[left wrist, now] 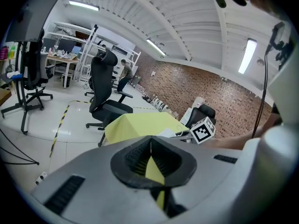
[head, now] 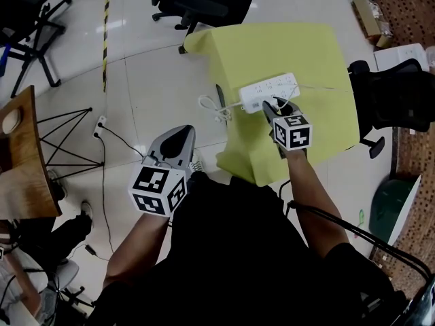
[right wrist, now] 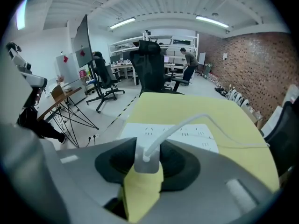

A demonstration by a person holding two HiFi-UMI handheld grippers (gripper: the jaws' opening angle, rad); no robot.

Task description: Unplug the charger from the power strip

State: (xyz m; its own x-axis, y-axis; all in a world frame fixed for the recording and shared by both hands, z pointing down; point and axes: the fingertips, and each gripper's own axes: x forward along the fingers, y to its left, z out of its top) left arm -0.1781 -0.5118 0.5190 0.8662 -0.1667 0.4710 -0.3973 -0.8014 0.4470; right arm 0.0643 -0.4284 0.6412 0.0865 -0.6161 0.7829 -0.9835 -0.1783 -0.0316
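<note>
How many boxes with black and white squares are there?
2. One marker cube sits on the left gripper; the other on the right gripper, which grips the charger at the power strip. None looks hidden.

Head view: steep top-down, yellow table (head: pixel 285 46) upper right of frame. Left gripper view: low, further back, table mid-frame. Right gripper view: close over power strip (right wrist: pixel 196 136), charger (right wrist: pixel 145 160) lower centre. All three share the table.
</note>
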